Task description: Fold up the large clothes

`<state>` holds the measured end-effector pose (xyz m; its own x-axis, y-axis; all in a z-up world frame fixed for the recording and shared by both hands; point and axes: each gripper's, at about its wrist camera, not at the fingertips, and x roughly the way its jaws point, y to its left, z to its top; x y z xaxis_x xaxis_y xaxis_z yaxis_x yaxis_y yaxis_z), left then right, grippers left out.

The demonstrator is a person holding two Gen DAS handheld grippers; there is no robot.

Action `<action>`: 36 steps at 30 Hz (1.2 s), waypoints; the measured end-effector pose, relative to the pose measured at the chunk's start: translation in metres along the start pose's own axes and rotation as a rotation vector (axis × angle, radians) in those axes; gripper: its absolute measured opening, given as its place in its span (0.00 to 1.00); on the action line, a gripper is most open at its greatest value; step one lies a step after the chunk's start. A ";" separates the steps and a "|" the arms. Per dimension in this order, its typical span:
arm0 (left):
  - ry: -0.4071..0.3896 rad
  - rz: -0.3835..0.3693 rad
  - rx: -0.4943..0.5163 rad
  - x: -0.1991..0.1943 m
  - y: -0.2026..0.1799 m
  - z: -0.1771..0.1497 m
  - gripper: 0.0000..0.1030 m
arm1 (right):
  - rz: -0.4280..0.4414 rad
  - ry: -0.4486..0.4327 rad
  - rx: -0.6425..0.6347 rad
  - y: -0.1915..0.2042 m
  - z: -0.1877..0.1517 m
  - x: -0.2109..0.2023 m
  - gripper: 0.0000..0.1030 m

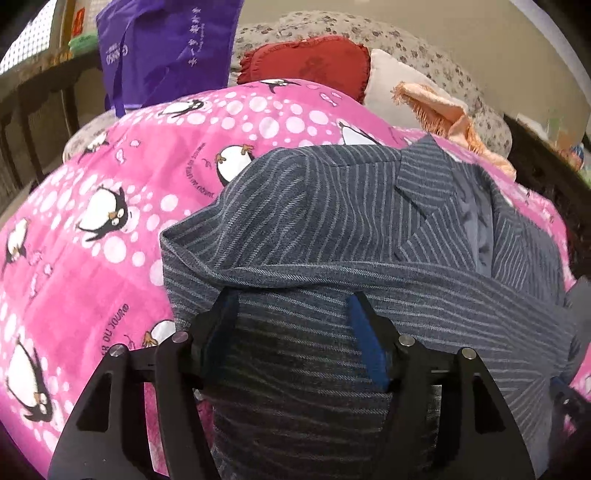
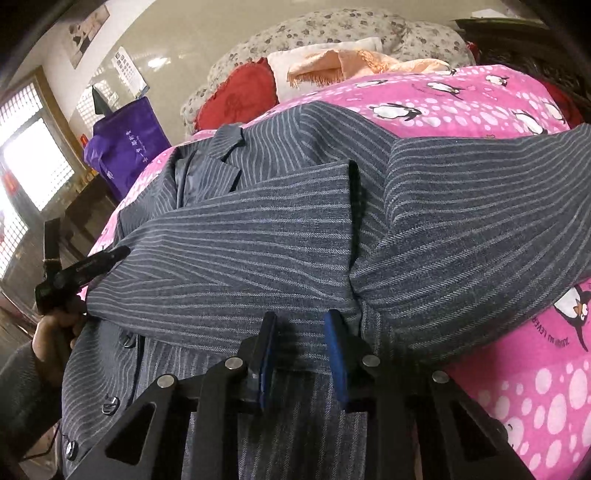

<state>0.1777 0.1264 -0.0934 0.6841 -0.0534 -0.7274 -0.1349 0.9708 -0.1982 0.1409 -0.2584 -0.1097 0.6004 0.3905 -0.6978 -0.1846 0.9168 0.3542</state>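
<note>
A grey pinstriped jacket (image 1: 332, 206) lies face up on a pink penguin quilt (image 1: 92, 155), with one sleeve (image 2: 240, 236) folded across its chest. My left gripper (image 1: 293, 299) stands open over the lower part of the jacket. Its blue pads (image 1: 364, 332) are wide apart and nothing is pinched between them. In the right wrist view the left gripper (image 2: 107, 258) shows at the jacket's left edge, held by a hand (image 2: 51, 325). My right gripper (image 2: 301, 314) hovers at the folded sleeve's lower edge. Its jaws are narrow, and flat, unbunched fabric shows in the gap.
At the head of the bed lie a red cushion (image 1: 310, 62), a peach fringed cloth (image 1: 439, 107) and a floral bolster (image 2: 332, 26). A purple bag (image 1: 162, 48) hangs off the far left side, by a dark wooden bed frame (image 1: 33, 99).
</note>
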 end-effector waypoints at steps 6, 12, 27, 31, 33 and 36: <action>0.006 0.015 0.007 0.002 -0.001 0.001 0.61 | -0.003 0.004 -0.002 0.006 0.005 0.008 0.24; 0.002 -0.009 -0.011 0.002 0.002 0.002 0.61 | -0.019 0.006 -0.014 0.008 0.005 0.008 0.24; -0.001 -0.013 -0.015 0.002 0.005 0.001 0.61 | -0.030 0.007 -0.023 0.010 0.005 0.009 0.24; 0.004 0.011 0.002 0.003 0.001 0.001 0.61 | -0.030 0.008 -0.023 0.010 0.005 0.009 0.25; 0.017 0.068 0.050 0.004 -0.010 0.001 0.61 | -0.038 0.009 -0.029 0.011 0.005 0.010 0.25; 0.039 0.141 0.137 -0.006 -0.028 0.005 0.61 | -0.057 0.011 -0.054 0.017 0.006 0.009 0.27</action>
<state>0.1810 0.1006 -0.0795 0.6366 0.0786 -0.7672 -0.1269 0.9919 -0.0037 0.1477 -0.2396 -0.1059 0.6024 0.3383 -0.7230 -0.1925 0.9406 0.2797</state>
